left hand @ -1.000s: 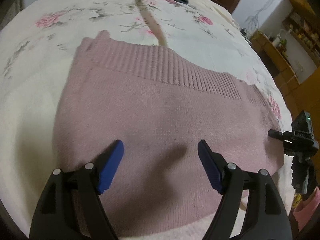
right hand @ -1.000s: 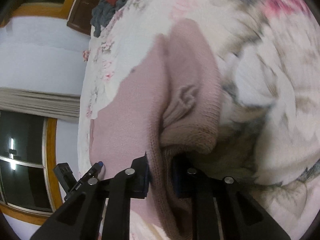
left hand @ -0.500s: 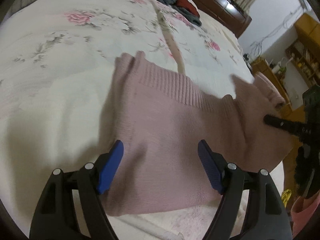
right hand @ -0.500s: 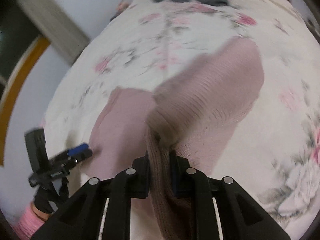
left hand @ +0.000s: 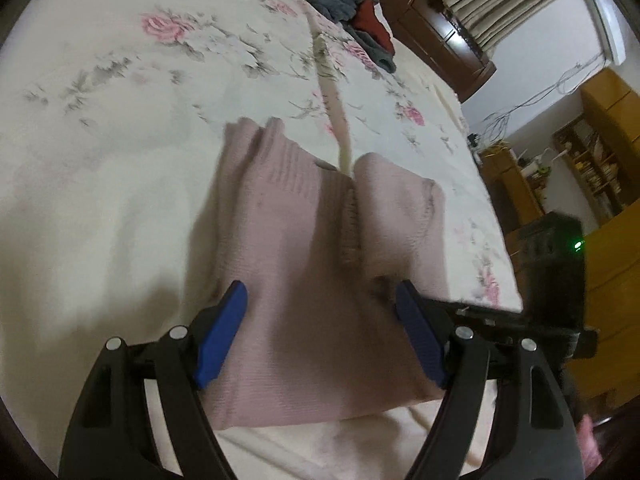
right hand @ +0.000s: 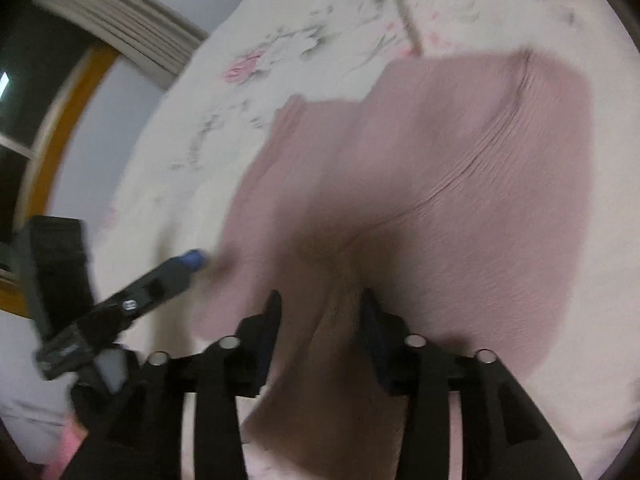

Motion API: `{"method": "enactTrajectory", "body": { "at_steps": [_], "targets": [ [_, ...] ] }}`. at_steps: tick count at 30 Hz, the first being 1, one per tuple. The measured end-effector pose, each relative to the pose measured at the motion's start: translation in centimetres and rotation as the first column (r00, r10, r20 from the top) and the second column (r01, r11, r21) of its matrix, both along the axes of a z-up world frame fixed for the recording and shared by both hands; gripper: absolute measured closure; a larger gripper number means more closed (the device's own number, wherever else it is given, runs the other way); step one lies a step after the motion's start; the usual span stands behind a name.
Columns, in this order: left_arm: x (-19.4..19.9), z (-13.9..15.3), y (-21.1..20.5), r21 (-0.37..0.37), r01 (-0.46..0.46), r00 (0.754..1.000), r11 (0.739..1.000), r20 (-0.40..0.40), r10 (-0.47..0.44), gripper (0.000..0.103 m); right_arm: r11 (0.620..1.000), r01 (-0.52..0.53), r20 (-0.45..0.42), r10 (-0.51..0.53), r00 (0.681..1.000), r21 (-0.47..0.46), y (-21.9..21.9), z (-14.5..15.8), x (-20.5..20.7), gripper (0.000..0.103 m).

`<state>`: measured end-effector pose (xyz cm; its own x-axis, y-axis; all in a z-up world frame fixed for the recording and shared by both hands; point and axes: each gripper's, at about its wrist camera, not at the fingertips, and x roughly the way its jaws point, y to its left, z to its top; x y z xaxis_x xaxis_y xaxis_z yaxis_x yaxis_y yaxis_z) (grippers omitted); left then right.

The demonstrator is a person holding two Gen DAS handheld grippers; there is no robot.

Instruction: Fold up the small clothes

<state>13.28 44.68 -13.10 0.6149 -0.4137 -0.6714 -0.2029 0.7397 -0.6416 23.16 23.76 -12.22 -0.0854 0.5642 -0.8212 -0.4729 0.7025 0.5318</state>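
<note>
Left gripper (left hand: pixel 320 308) hovers low over a pink knit sweater (left hand: pixel 316 280), jaws spread wide with the blue pads (left hand: pixel 218 336) at 8 and 4 o'clock of the left wrist view; nothing lies between them but the fabric beneath, and contact cannot be told. In the right wrist view, the right gripper (right hand: pixel 320 312) has its jaws parted only narrowly, a raised fold of the sweater (right hand: pixel 440 184) sitting between the pads; motion blur leaves it unclear whether they press the knit.

The sweater lies on a bed covered by a cream bedspread (left hand: pixel 120 140) printed with pink roses, its right side folded over toward the middle so that two ribbed edges meet near the centre of the left wrist view. A pale strap (left hand: pixel 332 92) runs from the sweater's far edge toward 12 o'clock.

Farther on, at 12 to 1 o'clock, a heap of grey and red clothes (left hand: pixel 348 4) rests near a dark wooden headboard (left hand: pixel 440 20). Curtains (left hand: pixel 508 4), a white wall and yellow wooden shelving (left hand: pixel 592 160) fill the 1 to 3 o'clock edge.
</note>
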Motion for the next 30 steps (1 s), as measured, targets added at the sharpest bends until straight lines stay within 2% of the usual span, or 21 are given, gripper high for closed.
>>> {"method": "enactTrajectory", "body": {
  "at_steps": [2, 4, 7, 10, 15, 19, 24, 26, 27, 29, 30],
  "targets": [
    [0.4, -0.3, -0.5, -0.054, 0.003, 1.0, 0.999, 0.0, -0.003, 0.027, 0.999, -0.005, -0.024, 0.006, 1.0, 0.037, -0.6, 0.3, -0.2, 0.06],
    [1.0, -0.8, -1.0, -0.098, 0.009, 1.0, 0.995, -0.01, -0.01, 0.026, 0.996, 0.012, -0.008, -0.011, 1.0, 0.09, -2.2, 1.8, -0.3, 0.06],
    [1.9, -1.6, -1.9, -0.141, 0.024, 0.999, 0.99, -0.026, -0.028, 0.025, 0.985, 0.064, 0.022, -0.068, 0.997, 0.158, -5.5, 4.0, -0.1, 0.059],
    [2.8, -2.6, -2.9, -0.174, 0.039, 0.998, 0.984, -0.038, -0.047, 0.025, 0.976, 0.127, 0.044, -0.137, 0.99, 0.179, -9.8, 5.0, -0.4, 0.059],
    [4.4, -4.1, -4.6, -0.229, 0.046, 0.996, 0.972, -0.063, -0.062, 0.025, 0.971, 0.196, 0.043, -0.204, 0.978, 0.139, -14.9, 3.8, -1.6, 0.059],
    [5.6, -4.8, -6.2, -0.246, 0.067, 0.994, 0.967, -0.072, -0.087, 0.025, 0.96, 0.246, -0.01, -0.247, 0.969, 0.137, -17.6, 1.7, -2.2, 0.059],
    [7.6, -6.1, -8.3, -0.226, 0.084, 0.986, 0.971, -0.125, -0.115, 0.024, 0.944, 0.284, -0.063, -0.277, 0.959, 0.168, -18.3, 0.1, -2.8, 0.059],
    [7.7, -5.6, -8.7, -0.224, 0.09, 0.987, 0.97, -0.114, -0.118, 0.025, 0.946, 0.277, -0.056, -0.272, 0.961, 0.167, -18.2, 0.0, -2.9, 0.059],
    [7.7, -5.1, -9.1, -0.231, 0.104, 0.987, 0.967, -0.094, -0.129, 0.026, 0.947, 0.275, -0.054, -0.27, 0.961, 0.166, -18.3, 0.0, -3.0, 0.059],
    [7.6, -4.5, -9.7, -0.271, 0.134, 0.985, 0.953, -0.068, -0.158, 0.041, 0.946, 0.276, -0.056, -0.27, 0.961, 0.17, -18.4, -0.1, -2.9, 0.059],
    [7.6, -4.4, -10.1, -0.28, 0.148, 0.983, 0.948, -0.06, -0.171, 0.043, 0.945, 0.28, -0.058, -0.274, 0.96, 0.171, -18.3, -0.3, -2.7, 0.059]
  ]
}}
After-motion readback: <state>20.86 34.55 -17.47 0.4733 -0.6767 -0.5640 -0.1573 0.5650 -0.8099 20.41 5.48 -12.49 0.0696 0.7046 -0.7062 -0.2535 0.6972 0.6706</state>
